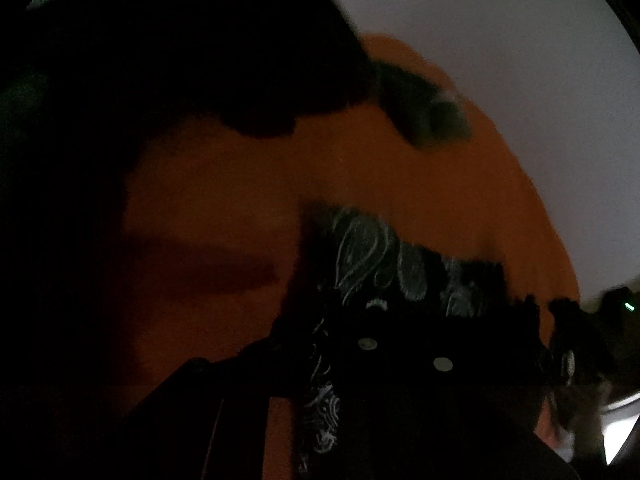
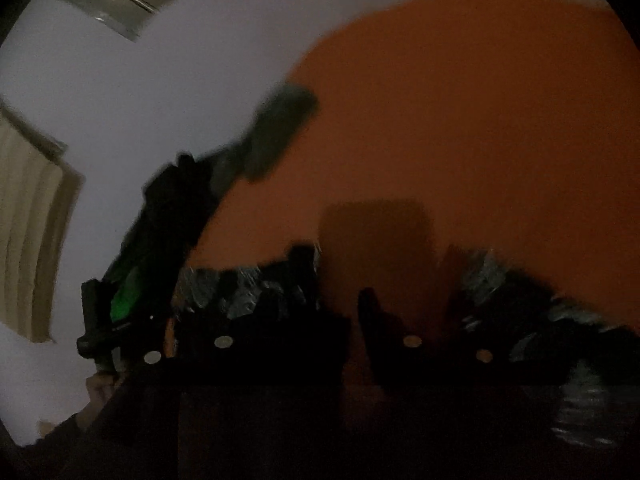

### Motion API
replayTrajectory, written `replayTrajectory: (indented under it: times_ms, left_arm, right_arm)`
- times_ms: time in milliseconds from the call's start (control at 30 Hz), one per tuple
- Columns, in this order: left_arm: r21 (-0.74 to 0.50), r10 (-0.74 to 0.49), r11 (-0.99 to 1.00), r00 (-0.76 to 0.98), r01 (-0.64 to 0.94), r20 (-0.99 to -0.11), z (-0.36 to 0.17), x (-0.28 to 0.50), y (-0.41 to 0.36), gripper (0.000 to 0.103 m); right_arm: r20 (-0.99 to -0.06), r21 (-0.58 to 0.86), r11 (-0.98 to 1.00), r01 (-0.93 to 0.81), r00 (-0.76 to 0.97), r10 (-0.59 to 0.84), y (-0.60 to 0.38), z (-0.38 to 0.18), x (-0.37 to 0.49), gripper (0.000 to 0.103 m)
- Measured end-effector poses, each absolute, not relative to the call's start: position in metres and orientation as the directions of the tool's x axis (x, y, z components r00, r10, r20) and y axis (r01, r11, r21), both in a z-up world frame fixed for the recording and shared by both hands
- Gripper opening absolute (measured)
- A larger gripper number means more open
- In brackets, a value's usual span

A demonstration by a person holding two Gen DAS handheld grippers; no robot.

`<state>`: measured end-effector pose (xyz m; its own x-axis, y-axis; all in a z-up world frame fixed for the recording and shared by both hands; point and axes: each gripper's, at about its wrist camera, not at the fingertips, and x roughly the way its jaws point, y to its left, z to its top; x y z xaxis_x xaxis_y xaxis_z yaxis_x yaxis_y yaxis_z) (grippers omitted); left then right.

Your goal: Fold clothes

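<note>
The left gripper (image 1: 404,354) is pinched tight on a black patterned cloth (image 1: 372,252) above an orange sheet (image 1: 224,184). The right gripper (image 2: 352,336) has its fingers apart, nothing between them; the cloth (image 2: 232,296) lies around it.

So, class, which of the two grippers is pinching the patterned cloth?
The left gripper: shut on the black paisley cloth. The right gripper stands open, only orange surface showing in its gap.

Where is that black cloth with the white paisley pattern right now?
The black paisley-patterned cloth hangs low in the left wrist view, pinched in the left gripper, over the orange surface.
</note>
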<state>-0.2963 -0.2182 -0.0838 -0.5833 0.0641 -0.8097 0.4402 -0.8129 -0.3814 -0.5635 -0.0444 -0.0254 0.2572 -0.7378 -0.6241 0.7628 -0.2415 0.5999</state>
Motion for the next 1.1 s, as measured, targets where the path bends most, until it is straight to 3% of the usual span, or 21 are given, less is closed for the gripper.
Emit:
replayTrajectory:
  times_ms: [100,167,233,267,300,367,500,700,833,967,1033,1100]
  left_arm:
    - [-0.391,0.064,-0.839,-0.643,0.38,-0.763,-0.031,-0.287,-0.199,0.009]
    - [-0.425,0.183,-0.875,-0.653,0.233,-0.735,-0.002,-0.3,-0.161,0.013]
    - [-0.47,0.367,-0.881,-0.562,0.045,-0.741,0.005,-0.336,-0.099,0.04]
    - [-0.502,0.453,-0.864,-0.496,-0.041,-0.74,0.004,-0.352,-0.067,0.061]
    - [-0.522,0.514,-0.845,-0.438,-0.114,-0.737,0.0,-0.368,-0.032,0.064]
    - [-0.481,0.523,-0.852,-0.354,-0.204,-0.776,-0.014,-0.396,0.026,0.064]
    - [-0.328,0.378,-0.914,-0.204,-0.239,-0.903,-0.075,-0.452,0.118,0.064]
    - [-0.18,0.207,-0.963,-0.121,-0.203,-0.971,-0.147,-0.487,0.152,0.064]
    - [-0.203,0.233,-0.958,-0.136,-0.201,-0.963,-0.139,-0.487,0.151,0.064]
    - [-0.146,0.176,-0.973,-0.163,-0.181,-0.971,-0.112,-0.484,0.15,0.064]
    - [-0.184,0.222,-0.965,-0.203,-0.189,-0.954,-0.091,-0.478,0.152,0.064]
    - [-0.215,0.264,-0.952,-0.231,-0.218,-0.936,-0.078,-0.473,0.159,0.075]
  right_arm:
    - [-0.706,0.443,-0.322,0.837,0.105,-0.7,-0.008,0.007,-0.566,0.04]
    - [-0.734,0.415,-0.37,0.831,0.066,-0.676,0.024,0.01,-0.569,0.04]
    - [-0.721,0.47,-0.393,0.79,0.087,-0.687,0.064,0.007,-0.571,0.04]
    - [-0.722,0.49,-0.419,0.764,0.087,-0.686,0.089,0.005,-0.572,0.04]
    - [-0.726,0.495,-0.438,0.751,0.081,-0.683,0.105,0.004,-0.569,0.04]
    - [-0.755,0.456,-0.503,0.734,0.021,-0.655,0.145,0.002,-0.563,0.04]
    - [-0.802,0.388,-0.64,0.663,-0.099,-0.588,0.229,-0.014,-0.566,0.046]
    - [-0.843,0.379,-0.716,0.587,-0.101,-0.529,0.292,-0.048,-0.572,0.047]
    - [-0.843,0.373,-0.719,0.586,-0.108,-0.526,0.306,-0.052,-0.581,0.048]
    - [-0.861,0.324,-0.749,0.578,-0.148,-0.487,0.302,-0.06,-0.6,0.048]
    - [-0.865,0.305,-0.765,0.567,-0.17,-0.472,0.298,-0.066,-0.613,0.048]
    - [-0.855,0.35,-0.75,0.561,-0.135,-0.5,0.282,-0.075,-0.617,0.048]
